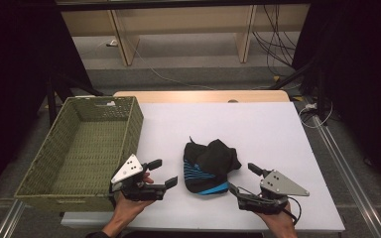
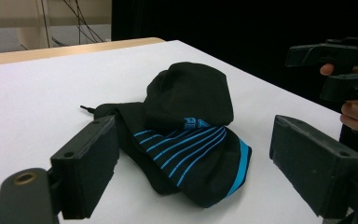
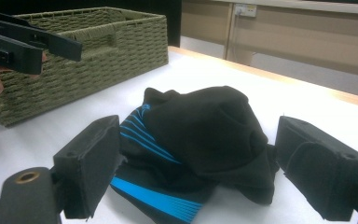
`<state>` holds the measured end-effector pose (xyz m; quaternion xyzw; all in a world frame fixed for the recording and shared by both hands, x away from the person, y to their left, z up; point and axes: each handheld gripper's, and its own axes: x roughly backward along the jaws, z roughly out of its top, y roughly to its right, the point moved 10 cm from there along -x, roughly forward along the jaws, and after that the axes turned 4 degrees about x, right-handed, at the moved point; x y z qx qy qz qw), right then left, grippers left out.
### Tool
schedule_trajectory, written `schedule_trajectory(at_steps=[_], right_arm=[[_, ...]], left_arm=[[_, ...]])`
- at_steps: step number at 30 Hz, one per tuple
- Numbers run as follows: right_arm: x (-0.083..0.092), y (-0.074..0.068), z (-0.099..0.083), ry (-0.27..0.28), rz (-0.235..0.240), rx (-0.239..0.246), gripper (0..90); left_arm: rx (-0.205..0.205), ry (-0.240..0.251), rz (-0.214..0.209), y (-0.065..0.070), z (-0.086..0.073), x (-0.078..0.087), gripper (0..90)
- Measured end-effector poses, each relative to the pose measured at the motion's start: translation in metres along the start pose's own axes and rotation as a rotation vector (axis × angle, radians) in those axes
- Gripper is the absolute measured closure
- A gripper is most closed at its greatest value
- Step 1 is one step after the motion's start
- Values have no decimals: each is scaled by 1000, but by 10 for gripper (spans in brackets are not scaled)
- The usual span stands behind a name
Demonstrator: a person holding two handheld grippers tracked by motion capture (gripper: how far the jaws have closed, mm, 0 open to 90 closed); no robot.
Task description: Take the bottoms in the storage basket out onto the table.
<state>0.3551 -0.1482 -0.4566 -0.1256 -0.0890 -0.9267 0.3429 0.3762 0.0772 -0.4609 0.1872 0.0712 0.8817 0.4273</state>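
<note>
Overhead: white table (image 1: 258,129) | wicker basket (image 1: 87,144) left | cables (image 1: 273,34) behind

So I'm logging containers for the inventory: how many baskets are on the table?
1: a green woven basket at the table's left edge, left of the black-and-blue garment, beside the left gripper.

ahead of the grippers we see a grey floor (image 1: 188,54), pale wooden furniture legs (image 1: 121,37), loose cables (image 1: 275,34), black curtains (image 1: 10,59) either side.

Left gripper (image 1: 160,172) and right gripper (image 1: 242,179) held with fingers spread
</note>
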Motion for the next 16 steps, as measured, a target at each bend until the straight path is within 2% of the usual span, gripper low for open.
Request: schedule_trajectory(at_steps=[16], right_arm=[[0, 0, 0, 0, -2, -1, 162]], left_arm=[[-3, 4, 2, 0, 0, 0, 154]])
